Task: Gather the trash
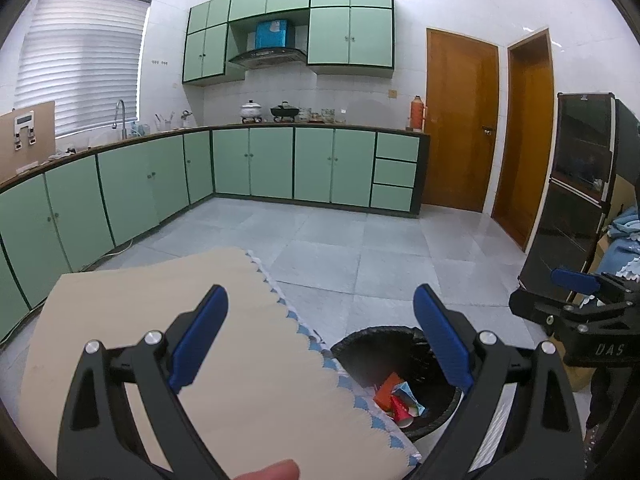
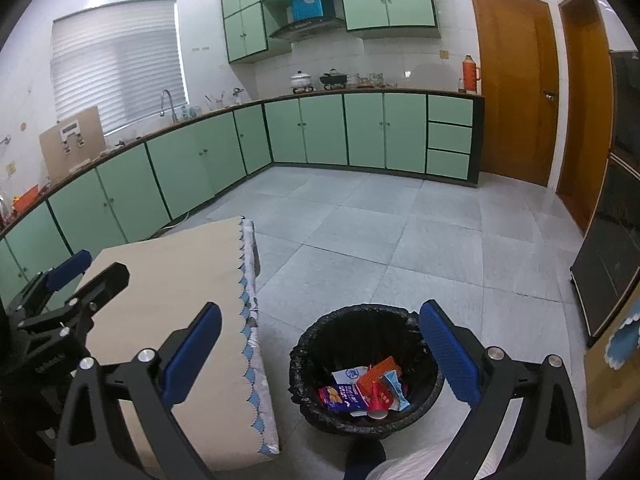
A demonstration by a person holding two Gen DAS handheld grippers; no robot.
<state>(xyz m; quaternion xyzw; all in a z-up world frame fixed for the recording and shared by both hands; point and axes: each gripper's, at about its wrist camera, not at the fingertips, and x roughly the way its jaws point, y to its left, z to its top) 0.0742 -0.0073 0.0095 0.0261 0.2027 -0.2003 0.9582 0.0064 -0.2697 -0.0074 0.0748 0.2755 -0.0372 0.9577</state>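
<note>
The trash, mixed wrappers and a paper cup, lies inside the black-lined bin on the floor, just ahead of and below the right hand-held gripper and to the right of the left hand-held gripper. Both hand-held grippers stand wide apart and hold nothing. The worktop to the left shows no litter, so collection appears essentially complete; nothing obstructs the bin, and the green cabinets stand well beyond.

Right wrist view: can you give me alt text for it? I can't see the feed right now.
The open, empty right gripper hangs above a black-lined trash bin on the tiled floor, with colourful wrappers lying inside. A table with a beige top stands left of the bin, the left gripper over its far edge, green kitchen cabinets behind.
</note>
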